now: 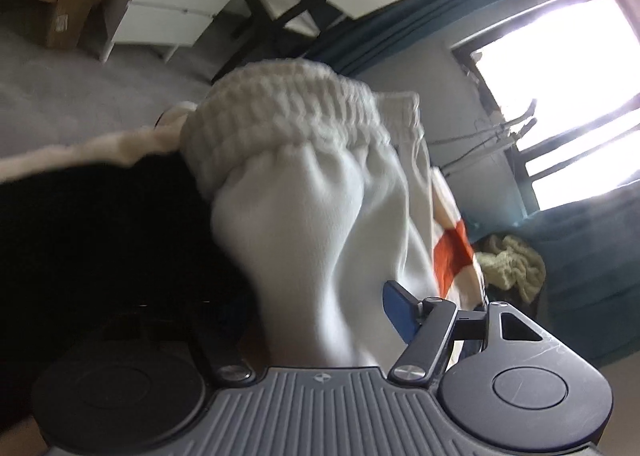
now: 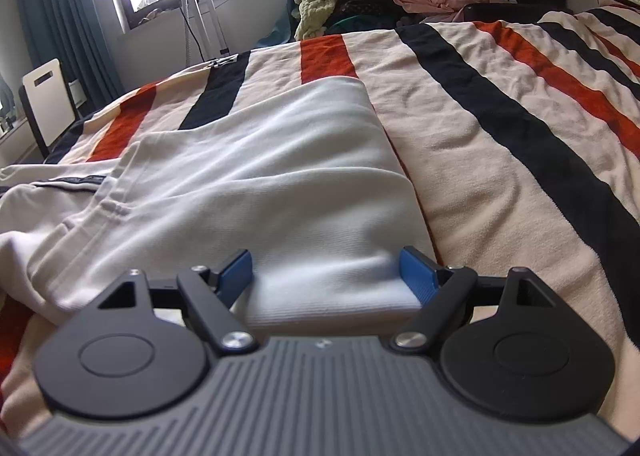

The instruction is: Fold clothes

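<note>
White fleece sweatpants [image 1: 304,223] fill the left wrist view, ribbed waistband [image 1: 280,123] uppermost, bunched in the left gripper [image 1: 320,312]; one blue pad shows, so its closure is unclear. In the right wrist view, the right gripper [image 2: 332,276] spreads wide around the garment's folded edge [image 2: 320,288] on the striped blanket [image 2: 500,127]. A dark label strip [image 2: 72,180] is unreadable.

No text, brand or number can be read in either view; the dark band on the garment [image 2: 74,180] is too blurred to make out.
</note>
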`<state>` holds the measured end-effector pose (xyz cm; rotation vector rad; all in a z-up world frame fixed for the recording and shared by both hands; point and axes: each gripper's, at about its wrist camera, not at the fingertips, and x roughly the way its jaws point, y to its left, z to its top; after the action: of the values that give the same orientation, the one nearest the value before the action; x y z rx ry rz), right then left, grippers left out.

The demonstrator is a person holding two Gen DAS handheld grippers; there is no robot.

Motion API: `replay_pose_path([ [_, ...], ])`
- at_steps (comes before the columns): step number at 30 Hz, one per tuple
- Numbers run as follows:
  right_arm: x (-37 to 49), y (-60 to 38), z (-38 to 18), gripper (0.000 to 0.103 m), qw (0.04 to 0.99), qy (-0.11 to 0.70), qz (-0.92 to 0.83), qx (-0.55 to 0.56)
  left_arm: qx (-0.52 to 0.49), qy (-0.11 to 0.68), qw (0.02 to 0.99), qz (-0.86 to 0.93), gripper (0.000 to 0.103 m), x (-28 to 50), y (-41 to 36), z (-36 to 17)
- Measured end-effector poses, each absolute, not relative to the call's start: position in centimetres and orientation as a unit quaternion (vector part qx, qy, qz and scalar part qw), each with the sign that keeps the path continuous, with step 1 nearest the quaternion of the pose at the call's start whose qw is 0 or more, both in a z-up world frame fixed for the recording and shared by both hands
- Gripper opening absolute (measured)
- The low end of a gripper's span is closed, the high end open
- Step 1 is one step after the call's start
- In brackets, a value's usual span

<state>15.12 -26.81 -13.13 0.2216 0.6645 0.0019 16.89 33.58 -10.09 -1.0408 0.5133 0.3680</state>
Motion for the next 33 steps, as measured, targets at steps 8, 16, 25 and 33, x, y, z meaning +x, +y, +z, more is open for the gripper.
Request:
replay_pose_path([
  [8, 14.5, -26.9, -12.6, 0.083, 0.943, 0.307, 0.002, 0.125, -0.445, 0.231, 0.841, 0.204, 0.042, 18.2, 33.5, -9.7],
  [16, 15.0, -26.2, -13.1, 0.088, 0.941, 0.323, 0.000, 0.097, -0.410, 0.211, 0.862, 0.212, 0.016, 18.3, 33.0, -9.0],
  [25, 15.3, -25.6, -13.2, 0.088, 0.941, 0.330, -0.003, 0.077, -0.279, 0.168, 0.922, 0.211, 0.013, 17.7, 28.2, -4.2],
  [33, 15.0, -26.8, -12.4, 0.086, 0.938, 0.325, -0.008, 0.124, -0.179, 0.060, 0.965, 0.182, 0.012, 15.8, 19.7, 1.5],
])
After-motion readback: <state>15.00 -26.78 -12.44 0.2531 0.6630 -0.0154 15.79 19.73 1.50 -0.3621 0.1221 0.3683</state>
